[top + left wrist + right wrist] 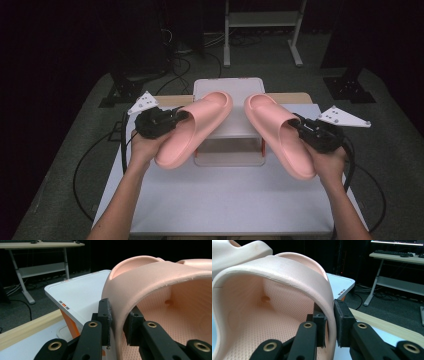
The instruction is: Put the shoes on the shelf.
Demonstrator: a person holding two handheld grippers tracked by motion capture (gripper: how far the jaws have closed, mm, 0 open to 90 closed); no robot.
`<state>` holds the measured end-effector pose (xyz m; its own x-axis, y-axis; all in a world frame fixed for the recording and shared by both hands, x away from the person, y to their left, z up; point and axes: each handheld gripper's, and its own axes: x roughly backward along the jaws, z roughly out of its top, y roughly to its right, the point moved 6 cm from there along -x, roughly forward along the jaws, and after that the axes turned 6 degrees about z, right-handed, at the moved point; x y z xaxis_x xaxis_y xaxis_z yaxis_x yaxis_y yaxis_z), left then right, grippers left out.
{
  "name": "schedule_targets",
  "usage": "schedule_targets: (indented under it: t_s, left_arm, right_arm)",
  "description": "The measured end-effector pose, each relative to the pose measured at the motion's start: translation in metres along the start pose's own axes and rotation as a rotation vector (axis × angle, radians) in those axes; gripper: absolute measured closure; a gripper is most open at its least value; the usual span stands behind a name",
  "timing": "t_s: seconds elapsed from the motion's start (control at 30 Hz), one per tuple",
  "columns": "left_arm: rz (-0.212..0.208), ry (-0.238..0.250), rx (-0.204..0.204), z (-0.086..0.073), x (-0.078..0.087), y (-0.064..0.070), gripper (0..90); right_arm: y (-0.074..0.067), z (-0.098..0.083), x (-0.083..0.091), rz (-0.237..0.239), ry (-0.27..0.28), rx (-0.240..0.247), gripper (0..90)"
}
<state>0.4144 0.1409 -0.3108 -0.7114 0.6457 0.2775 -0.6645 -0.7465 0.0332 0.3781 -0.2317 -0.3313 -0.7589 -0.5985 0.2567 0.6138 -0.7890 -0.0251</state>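
Note:
Two pink slide sandals hang above the table. My left gripper is shut on the strap of the left sandal, which tilts with its toe toward the white rack. In the left gripper view the black pads pinch the strap edge of the left sandal. My right gripper is shut on the strap of the right sandal. In the right gripper view its pads clamp the strap of the right sandal in the same way.
A white two-level rack with orange legs stands at the back middle of the white table. A wooden strip edges the table's far side. Cables lie on the dark floor. A desk frame stands behind.

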Motion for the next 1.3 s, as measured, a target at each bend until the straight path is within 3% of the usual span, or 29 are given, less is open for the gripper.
schedule_targets:
  t_s: [0.33,0.9,1.3]
  left_arm:
    - [0.033,-0.02,0.024,0.002,-0.011,-0.007,77.3]
    - [0.064,-0.068,-0.004,0.012,-0.029,-0.005,76.7]
    - [0.086,-0.077,0.015,0.015,-0.037,-0.007,73.3]
  right_arm:
    - [0.004,0.007,-0.014,-0.007,-0.016,0.009,79.7]
    - [0.008,0.019,-0.035,-0.023,-0.033,-0.002,79.5]
    - [0.012,0.02,-0.044,-0.032,-0.053,-0.023,78.1]
